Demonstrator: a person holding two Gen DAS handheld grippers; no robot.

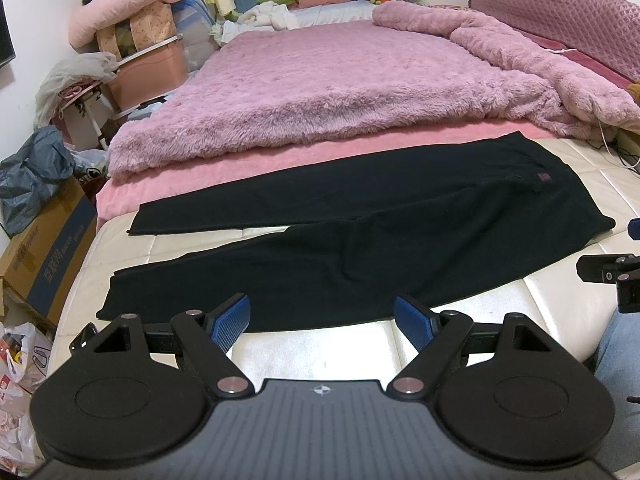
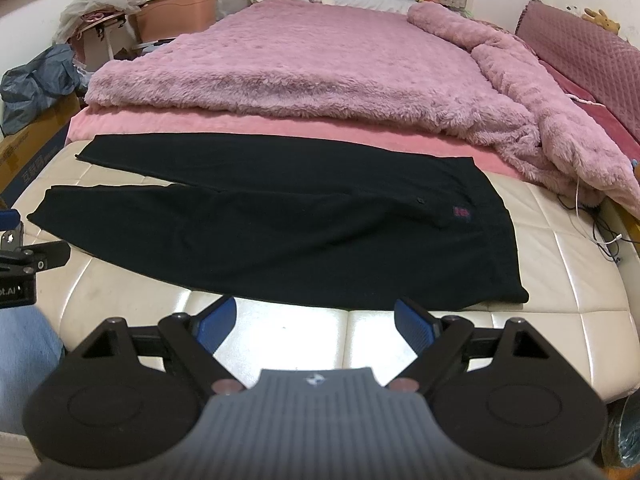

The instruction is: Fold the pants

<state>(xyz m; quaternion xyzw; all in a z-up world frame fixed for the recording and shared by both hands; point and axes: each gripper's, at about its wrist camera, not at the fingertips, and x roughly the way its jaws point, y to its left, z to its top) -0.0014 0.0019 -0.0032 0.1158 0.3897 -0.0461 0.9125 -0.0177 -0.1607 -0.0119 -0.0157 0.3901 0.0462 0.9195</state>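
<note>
Black pants lie spread flat on the cream quilted bench, legs pointing left and slightly apart, waist at the right with a small red label. They also show in the right wrist view. My left gripper is open and empty, just in front of the near leg's edge. My right gripper is open and empty, just in front of the pants' near edge by the waist. Part of the right gripper shows at the left view's right edge, and part of the left gripper at the right view's left edge.
A fluffy pink blanket covers the bed behind the pants, bunched at the right. Cardboard boxes, bags and a storage bin crowd the floor at the left. Cables lie at the bench's right end.
</note>
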